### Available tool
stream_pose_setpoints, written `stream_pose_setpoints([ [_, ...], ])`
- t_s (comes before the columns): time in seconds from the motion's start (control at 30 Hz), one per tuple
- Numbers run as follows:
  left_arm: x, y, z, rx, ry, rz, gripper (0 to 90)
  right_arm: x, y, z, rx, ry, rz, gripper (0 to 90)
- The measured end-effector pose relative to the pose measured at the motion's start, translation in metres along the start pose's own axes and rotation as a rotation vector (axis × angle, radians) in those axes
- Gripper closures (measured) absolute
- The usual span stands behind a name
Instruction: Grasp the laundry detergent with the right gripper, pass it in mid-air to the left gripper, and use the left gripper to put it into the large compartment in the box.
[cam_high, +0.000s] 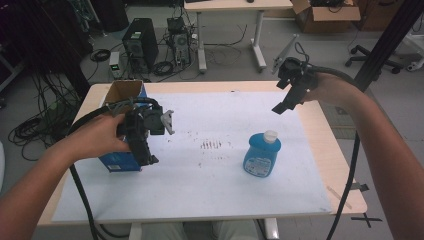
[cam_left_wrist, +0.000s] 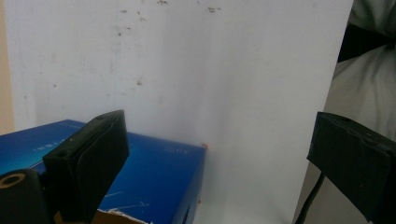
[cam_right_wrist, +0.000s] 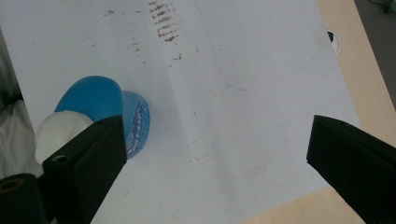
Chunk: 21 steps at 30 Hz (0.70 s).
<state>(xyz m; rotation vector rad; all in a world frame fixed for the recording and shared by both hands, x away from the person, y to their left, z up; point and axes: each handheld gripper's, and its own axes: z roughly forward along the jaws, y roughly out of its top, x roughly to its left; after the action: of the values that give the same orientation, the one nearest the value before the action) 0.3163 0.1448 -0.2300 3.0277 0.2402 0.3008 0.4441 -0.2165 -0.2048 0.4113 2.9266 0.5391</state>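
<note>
We're holding the left gripper (cam_high: 150, 150) over the blue box (cam_left_wrist: 154, 179) at the sheet's left edge, jaws spread, gripping nothing. Right gripper (cam_high: 282, 102) is hovering agape; its own view is showing the blue bottle (cam_right_wrist: 105, 100) from above, white cap (cam_right_wrist: 56, 133) beside one jaw.

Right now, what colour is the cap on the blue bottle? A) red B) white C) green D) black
B: the blue bottle standing on the white sheet has a white cap, seen from above and again beside the right tongs in the right gripper view.
</note>
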Motion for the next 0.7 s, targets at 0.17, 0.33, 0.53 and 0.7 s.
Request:
stream_pose_setpoints([
  [0.17, 0.001, 0.0, 0.0, 0.0, 0.002, -0.005, 5.4, 0.0, 0.0, -0.002, 0.0, -0.004, -0.001, 4.7],
  [0.33, 0.002, 0.0, 0.001, 0.004, 0.002, -0.006, 5.4, 0.001, 0.002, -0.006, 0.001, -0.008, 0.001, 4.6],
  [0.53, 0.003, 0.0, -0.001, 0.0, 0.009, -0.01, 5.4, 0.004, -0.001, -0.011, 0.005, -0.006, 0.008, 4.6],
  [0.7, 0.003, -0.001, -0.002, 0.001, 0.016, -0.014, 5.3, 0.01, -0.004, -0.017, -0.003, -0.001, 0.02, 4.4],
])
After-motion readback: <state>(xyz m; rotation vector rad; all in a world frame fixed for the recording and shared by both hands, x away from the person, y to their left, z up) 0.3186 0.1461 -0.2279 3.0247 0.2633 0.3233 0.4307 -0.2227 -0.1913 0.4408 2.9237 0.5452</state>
